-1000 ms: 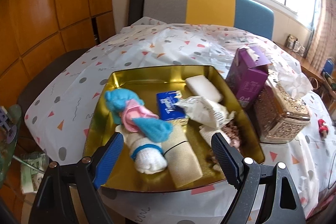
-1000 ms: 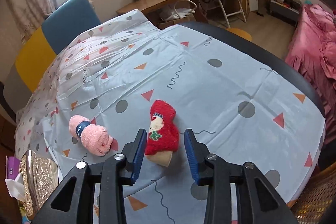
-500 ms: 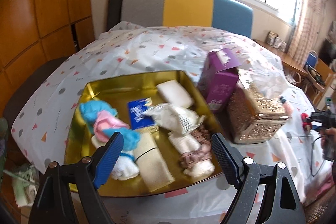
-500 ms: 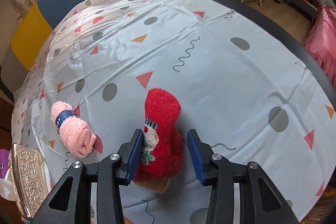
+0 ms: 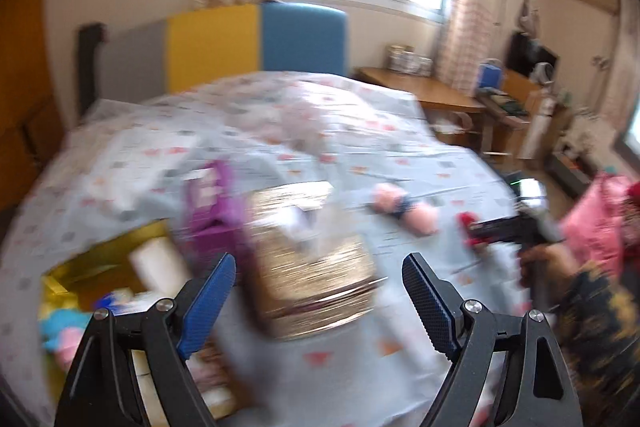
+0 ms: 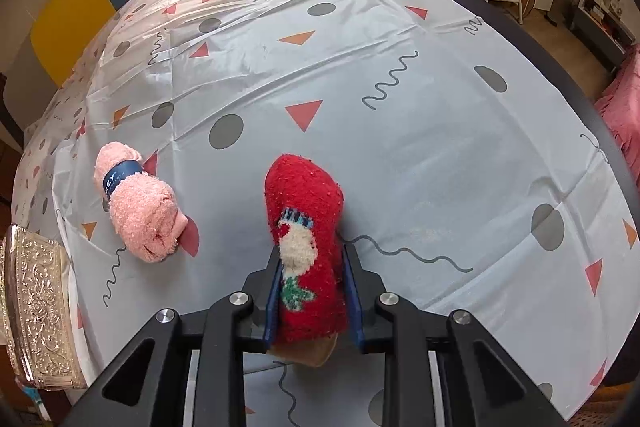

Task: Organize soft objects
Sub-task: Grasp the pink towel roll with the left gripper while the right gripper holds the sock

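Note:
My right gripper [image 6: 312, 287] is shut on a fluffy red sock [image 6: 306, 227] with a white figure on it, lying on the patterned tablecloth [image 6: 400, 147]. A rolled pink sock [image 6: 138, 209] with a blue band lies to its left. In the blurred left wrist view my left gripper [image 5: 320, 291] is open and empty above the table. The pink sock [image 5: 404, 211], the red sock [image 5: 466, 223] and the right gripper [image 5: 504, 229] show at the right. The gold tray [image 5: 60, 279] with soft items is at the lower left.
An ornate gold tissue box [image 5: 312, 267] stands under the left gripper, also at the left edge of the right wrist view [image 6: 36, 315]. A purple carton [image 5: 212, 211] stands beside it. A chair [image 5: 240, 43] is behind the table. The table edge [image 6: 560, 67] curves at the right.
My right gripper has moved forward around the red sock and closed on it. My left gripper has swung right, away from the gold tray, over the tissue box; it stays open.

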Tool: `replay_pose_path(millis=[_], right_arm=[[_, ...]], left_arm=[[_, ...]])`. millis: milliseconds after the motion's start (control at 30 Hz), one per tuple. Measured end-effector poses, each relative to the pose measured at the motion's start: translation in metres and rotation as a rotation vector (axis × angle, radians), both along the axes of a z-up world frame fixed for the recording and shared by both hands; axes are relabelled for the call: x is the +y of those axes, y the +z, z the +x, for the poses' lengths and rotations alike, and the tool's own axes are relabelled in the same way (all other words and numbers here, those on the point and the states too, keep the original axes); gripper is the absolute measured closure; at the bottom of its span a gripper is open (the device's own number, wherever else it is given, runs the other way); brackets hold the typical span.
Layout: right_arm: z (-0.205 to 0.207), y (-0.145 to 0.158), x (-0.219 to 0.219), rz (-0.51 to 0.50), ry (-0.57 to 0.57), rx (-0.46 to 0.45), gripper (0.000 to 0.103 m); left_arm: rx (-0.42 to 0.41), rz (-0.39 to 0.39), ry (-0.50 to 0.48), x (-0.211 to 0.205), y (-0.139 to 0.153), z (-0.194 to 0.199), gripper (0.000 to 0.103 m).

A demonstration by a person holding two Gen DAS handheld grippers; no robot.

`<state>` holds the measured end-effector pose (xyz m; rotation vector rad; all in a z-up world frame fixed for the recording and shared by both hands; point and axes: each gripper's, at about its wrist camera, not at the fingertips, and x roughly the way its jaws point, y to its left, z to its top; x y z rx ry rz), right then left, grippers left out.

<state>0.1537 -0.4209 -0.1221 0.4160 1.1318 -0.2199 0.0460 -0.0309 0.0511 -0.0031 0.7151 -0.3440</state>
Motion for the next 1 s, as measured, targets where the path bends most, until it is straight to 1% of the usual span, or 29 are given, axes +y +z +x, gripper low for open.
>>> replay_pose_path(millis=[133, 167, 267, 333, 367, 433, 500, 567, 633, 667, 733, 800, 867, 900, 933, 967, 1000], right_arm=[[0.001, 0.000, -0.001, 0.010, -0.002, 0.015, 0.078], [0.001, 0.000, -0.001, 0.011, -0.001, 0.018, 0.078], [0.003, 0.000, -0.001, 0.009, 0.008, 0.027, 0.078], [0.004, 0.000, 0.000, -0.003, 0.023, 0.035, 0.078], [0.005, 0.000, 0.001, -0.005, 0.026, 0.038, 0.078], [0.008, -0.001, 0.002, -0.012, 0.037, 0.046, 0.078], [0.009, -0.001, 0.002, -0.012, 0.041, 0.052, 0.078], [0.010, -0.002, 0.001, -0.009, 0.041, 0.056, 0.078], [0.011, -0.002, 0.000, -0.003, 0.038, 0.057, 0.078], [0.011, -0.002, 0.000, -0.003, 0.039, 0.059, 0.078], [0.015, -0.003, 0.001, -0.002, 0.037, 0.064, 0.078], [0.016, -0.003, 0.002, -0.007, 0.039, 0.067, 0.078], [0.016, -0.003, 0.002, -0.014, 0.043, 0.069, 0.078], [0.016, -0.003, 0.003, -0.020, 0.047, 0.069, 0.078], [0.017, -0.003, 0.004, -0.029, 0.052, 0.070, 0.078], [0.018, -0.003, 0.006, -0.039, 0.058, 0.071, 0.077], [0.019, -0.003, 0.007, -0.048, 0.063, 0.072, 0.077]], left_arm=[[0.071, -0.055, -0.096, -0.060, 0.005, 0.033, 0.018], [0.087, -0.058, -0.116, -0.076, 0.004, 0.041, 0.018], [0.159, -0.080, -0.133, -0.120, -0.008, 0.069, 0.019], [0.219, -0.073, -0.112, -0.147, -0.027, 0.089, 0.026], [0.256, -0.077, -0.113, -0.159, -0.038, 0.100, 0.027], [0.330, -0.068, -0.082, -0.177, -0.064, 0.122, 0.040], [0.405, -0.074, -0.067, -0.192, -0.087, 0.142, 0.040], [0.454, -0.074, -0.024, -0.197, -0.107, 0.159, 0.041], [0.515, -0.102, 0.011, -0.201, -0.125, 0.174, 0.041], [0.532, -0.110, 0.031, -0.203, -0.131, 0.182, 0.041], [0.551, -0.095, 0.043, -0.211, -0.142, 0.195, 0.041], [0.555, -0.102, 0.076, -0.213, -0.151, 0.206, 0.041], [0.559, -0.106, 0.087, -0.216, -0.158, 0.214, 0.041], [0.560, -0.111, 0.097, -0.215, -0.163, 0.218, 0.039], [0.572, -0.105, 0.086, -0.216, -0.169, 0.220, 0.039], [0.560, -0.092, 0.067, -0.218, -0.172, 0.221, 0.039], [0.529, -0.065, 0.045, -0.221, -0.171, 0.216, 0.041]])
